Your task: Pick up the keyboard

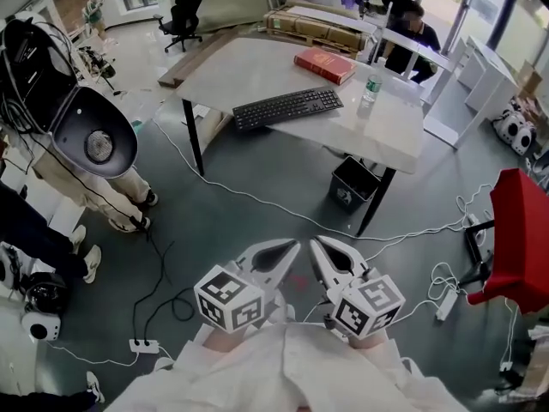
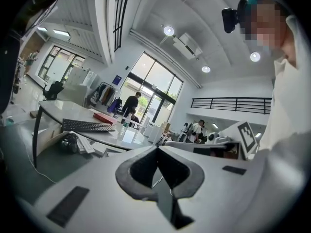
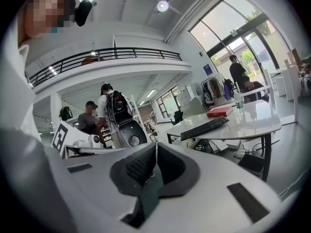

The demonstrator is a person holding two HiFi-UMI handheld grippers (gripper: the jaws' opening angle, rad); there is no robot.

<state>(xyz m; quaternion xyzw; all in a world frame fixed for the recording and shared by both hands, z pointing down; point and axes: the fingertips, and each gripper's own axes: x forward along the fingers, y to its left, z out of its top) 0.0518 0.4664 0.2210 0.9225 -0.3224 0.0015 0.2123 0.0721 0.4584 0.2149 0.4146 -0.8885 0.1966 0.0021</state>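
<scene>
A black keyboard [image 1: 287,108] lies flat on the white table [image 1: 257,67], far ahead of both grippers. It shows small in the left gripper view as the keyboard [image 2: 87,126] and in the right gripper view as the keyboard [image 3: 204,128]. My left gripper [image 1: 294,249] and right gripper [image 1: 316,245] hang side by side close to my body, over the grey floor, both shut with nothing between the jaws. Each carries a marker cube. The left gripper [image 2: 157,149] and right gripper [image 3: 156,144] show their tips touching.
A red book [image 1: 324,64] and a water bottle [image 1: 370,93] share the table. A black bin [image 1: 352,184] stands under it. White cables [image 1: 412,230] and a power strip [image 1: 143,346] lie on the floor. A red chair [image 1: 519,239] is at right, a person with lamp gear [image 1: 90,140] at left.
</scene>
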